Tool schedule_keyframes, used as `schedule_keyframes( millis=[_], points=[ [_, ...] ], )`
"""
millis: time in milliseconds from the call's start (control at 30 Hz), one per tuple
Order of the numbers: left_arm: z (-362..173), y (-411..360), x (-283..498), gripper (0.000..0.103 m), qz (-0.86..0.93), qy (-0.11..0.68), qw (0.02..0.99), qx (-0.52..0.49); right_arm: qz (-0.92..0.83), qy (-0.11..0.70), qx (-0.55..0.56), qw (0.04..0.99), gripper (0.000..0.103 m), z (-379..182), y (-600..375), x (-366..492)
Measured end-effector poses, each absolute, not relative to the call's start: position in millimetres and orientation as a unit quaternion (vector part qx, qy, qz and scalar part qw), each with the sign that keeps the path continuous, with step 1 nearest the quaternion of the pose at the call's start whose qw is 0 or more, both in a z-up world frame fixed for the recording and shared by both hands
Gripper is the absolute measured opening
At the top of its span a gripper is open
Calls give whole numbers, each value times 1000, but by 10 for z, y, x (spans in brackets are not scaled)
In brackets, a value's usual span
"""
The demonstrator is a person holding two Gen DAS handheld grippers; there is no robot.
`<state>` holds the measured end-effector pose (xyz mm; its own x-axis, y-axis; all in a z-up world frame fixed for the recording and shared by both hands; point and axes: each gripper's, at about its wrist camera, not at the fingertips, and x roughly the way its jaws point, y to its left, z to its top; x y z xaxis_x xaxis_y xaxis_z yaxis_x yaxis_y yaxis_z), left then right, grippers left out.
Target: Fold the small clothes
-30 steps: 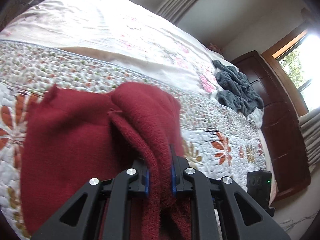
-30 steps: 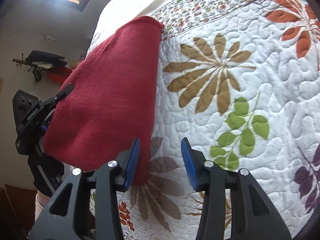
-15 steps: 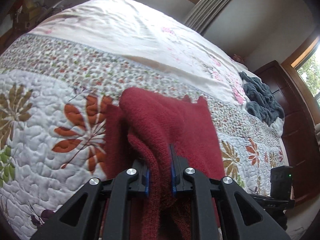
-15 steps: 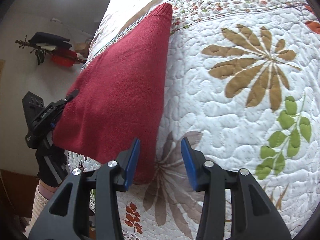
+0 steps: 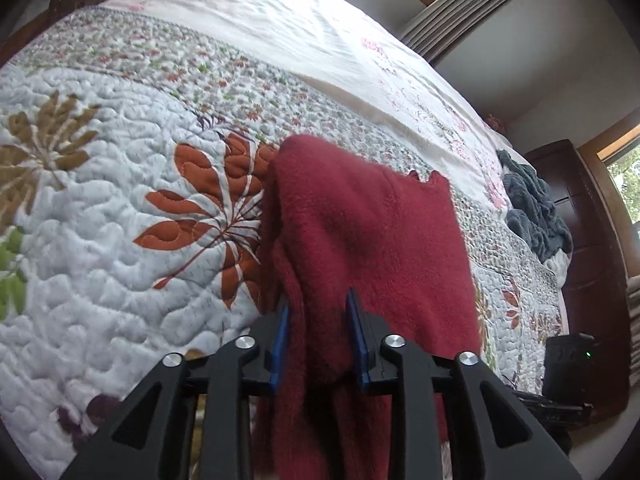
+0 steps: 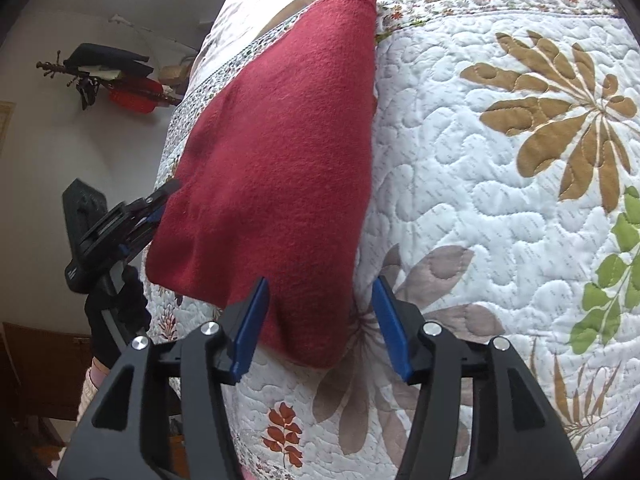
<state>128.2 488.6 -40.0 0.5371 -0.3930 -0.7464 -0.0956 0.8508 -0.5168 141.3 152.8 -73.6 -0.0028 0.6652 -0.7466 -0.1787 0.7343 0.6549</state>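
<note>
Lying folded, red knit [image 6: 280,160] near quilt [image 6: 500,220] edge

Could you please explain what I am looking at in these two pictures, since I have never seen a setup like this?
There is no robot here. A person holds a hand-held tool with two fingers in each hand, and each tool carries a wide-angle camera that looks forward along its fingers. That is why black arms with blue pads fill the bottom of both pictures.

One picture comes from the left gripper, the other from the right gripper. Both look at a bed covered by a quilt with leaf patterns.

A red knitted garment lies on it. The left fingers stand parted with a fold of it between them. The right fingers are open around its near corner, holding nothing.

A grey cloth lies bunched at the far edge of the bed.
</note>
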Motion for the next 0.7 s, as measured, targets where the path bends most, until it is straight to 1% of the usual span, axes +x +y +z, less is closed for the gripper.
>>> schedule_keyframes(
  millis=[33,100,267,333,367,400,433,500,533,633,700],
  points=[
    [-323,4891,1176,44,-96,466,841,-256,312,637,194,678,55,-754,1541,1411],
    [-242,4869,1040,49,-108,463,842,-254,310,639,197,675,55,-788,1577,1397],
    [-306,4660,838,50,-124,482,837,-227,313,649,224,657,55,-919,1692,1382],
    [-396,4628,848,47,-112,490,836,-220,313,654,225,651,55,-964,1748,1383],
    [-441,4644,854,40,-108,492,834,-224,313,657,225,648,54,-985,1770,1380],
    [-493,4669,860,16,-107,496,829,-235,312,660,226,645,47,-999,1797,1366],
    [-539,4711,864,10,-109,501,821,-252,315,661,228,641,42,-1006,1816,1364],
    [-514,4785,808,9,-109,488,822,-271,317,658,223,645,31,-959,1852,1366],
    [-447,4824,742,9,-113,474,829,-274,324,653,218,649,28,-900,1861,1355],
    [-388,4898,610,9,-120,457,836,-277,328,645,209,657,24,-805,1854,1329],
    [-542,4918,601,9,-113,476,830,-268,322,650,195,660,23,-846,1869,1317]
  ],
)
